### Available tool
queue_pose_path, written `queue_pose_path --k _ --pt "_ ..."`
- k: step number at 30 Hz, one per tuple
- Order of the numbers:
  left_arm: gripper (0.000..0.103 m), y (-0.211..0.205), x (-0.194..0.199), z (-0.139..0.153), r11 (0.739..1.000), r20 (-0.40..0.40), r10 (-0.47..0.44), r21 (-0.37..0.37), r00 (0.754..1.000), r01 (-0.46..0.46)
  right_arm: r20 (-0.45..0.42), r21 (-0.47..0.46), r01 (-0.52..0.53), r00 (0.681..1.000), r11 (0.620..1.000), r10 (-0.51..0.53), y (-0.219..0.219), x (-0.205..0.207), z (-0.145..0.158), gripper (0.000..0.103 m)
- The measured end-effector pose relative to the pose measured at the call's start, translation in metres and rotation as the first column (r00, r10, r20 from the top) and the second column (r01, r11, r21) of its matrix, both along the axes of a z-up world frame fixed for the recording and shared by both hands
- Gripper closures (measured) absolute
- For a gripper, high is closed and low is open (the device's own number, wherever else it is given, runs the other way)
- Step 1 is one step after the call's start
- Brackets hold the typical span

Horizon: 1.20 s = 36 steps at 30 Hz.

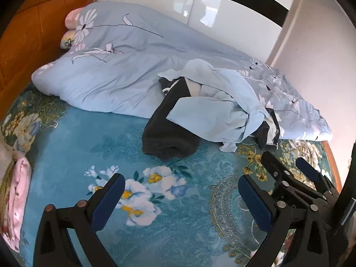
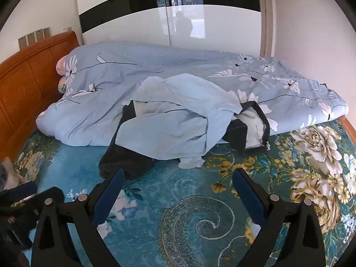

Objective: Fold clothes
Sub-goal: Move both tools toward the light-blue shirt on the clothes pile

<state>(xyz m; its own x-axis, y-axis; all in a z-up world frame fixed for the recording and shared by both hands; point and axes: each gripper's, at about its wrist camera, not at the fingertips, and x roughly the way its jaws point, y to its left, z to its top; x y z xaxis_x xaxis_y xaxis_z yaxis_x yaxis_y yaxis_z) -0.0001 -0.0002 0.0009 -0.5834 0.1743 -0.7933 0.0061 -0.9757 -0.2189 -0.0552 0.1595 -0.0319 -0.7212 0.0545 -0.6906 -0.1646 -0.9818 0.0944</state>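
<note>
while both tools, left tool (image 1: 181, 198) and right tool (image 2: 178, 189), gape wide, the pale blue garment (image 2: 175, 122) perhaps bears no legible label.

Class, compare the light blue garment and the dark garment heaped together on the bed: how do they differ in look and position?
The light blue garment is thin, smooth and creased; the dark garment looks thick and fleecy. The light blue garment lies on top, draped across the dark garment, which sticks out on both sides. The dark garment shows a white lining; no lining shows on the light blue garment. Both lie crumpled and unfolded on the teal floral bedspread.
</note>
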Motion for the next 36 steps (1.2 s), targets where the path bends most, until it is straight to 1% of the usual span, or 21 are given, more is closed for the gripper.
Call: queue_pose_path --k 5,7,10,13,16,20,23,27,31,36 --pt "0.000 -0.001 -0.001 0.005 0.999 -0.040 -0.004 -0.045 0.999 0.003 0.001 0.017 -0.002 1.000 1.000 0.002 -0.005 -0.005 -0.005 0.005" --pt "0.000 0.000 -0.002 0.006 0.998 -0.043 -0.012 -0.067 0.999 0.009 0.002 0.023 -0.003 1.000 1.000 0.003 -0.008 -0.006 -0.007 0.005" --pt "0.000 0.001 -0.001 0.002 0.998 -0.048 -0.015 -0.063 0.999 0.012 0.002 0.018 -0.003 1.000 1.000 0.003 -0.007 -0.008 -0.006 0.005" --pt "0.000 0.003 -0.003 -0.001 0.998 -0.027 -0.015 -0.060 1.000 0.013 0.009 0.011 -0.001 1.000 1.000 0.001 -0.005 -0.008 -0.003 0.005" --pt "0.000 0.002 -0.001 0.004 0.998 -0.018 -0.016 -0.064 1.000 0.015 0.025 0.013 0.003 1.000 1.000 -0.004 -0.006 -0.007 -0.002 0.005" --pt "0.000 0.002 0.004 0.011 0.997 -0.024 -0.018 -0.074 1.000 0.017 0.020 0.005 0.008 1.000 1.000 -0.008 -0.009 -0.004 0.003 0.005" --pt "0.000 0.000 0.005 0.015 0.998 -0.023 -0.023 -0.067 0.999 0.021 0.018 0.000 0.022 1.000 1.000 -0.022 -0.010 -0.002 0.006 0.005" --pt "0.000 -0.005 0.009 0.016 0.997 -0.030 -0.014 -0.073 0.999 0.011 0.015 0.007 0.014 1.000 1.000 -0.014 -0.016 -0.003 0.009 0.005" --pt "0.000 -0.013 0.013 0.014 0.999 -0.027 -0.003 -0.054 1.000 0.001 0.011 0.015 0.007 1.000 1.000 -0.007 -0.022 -0.003 0.011 0.005" --pt "0.000 -0.017 0.016 0.013 0.999 -0.029 -0.014 -0.038 0.999 0.012 0.011 0.035 0.013 1.000 0.999 -0.013 -0.030 0.002 0.012 0.005"
